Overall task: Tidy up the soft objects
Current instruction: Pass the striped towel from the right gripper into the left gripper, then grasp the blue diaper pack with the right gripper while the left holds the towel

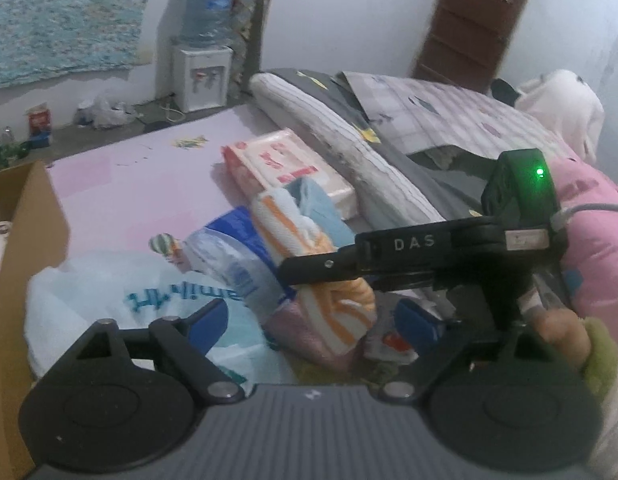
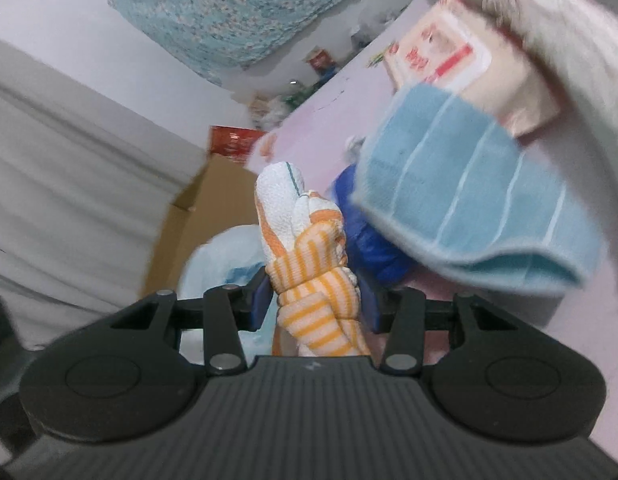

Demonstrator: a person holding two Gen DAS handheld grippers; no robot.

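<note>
Pink bedding point(image 1: 157, 184) runs back to a bare floor strip and a white wall, leaving open room on the far left, while a striped pillow point(image 1: 349, 148) and a patterned quilt point(image 1: 449, 116) close off the right side. An open cardboard box point(image 1: 33, 216) stands at the bed's left edge, just beside a white plastic bag point(image 1: 121, 292) printed with teal lettering too blurred to read. The right gripper point(image 2: 315, 300) is clamped on an orange-striped cloth point(image 2: 309, 248) — its arm reads "DAS". A folded blue towel point(image 2: 469, 208) lies just beside it, against a tissue pack point(image 1: 289, 164) with unreadable red print. The left gripper point(image 1: 309, 332) hangs over the pile; its fingertips are hidden, so its jaws cannot be judged.
</note>
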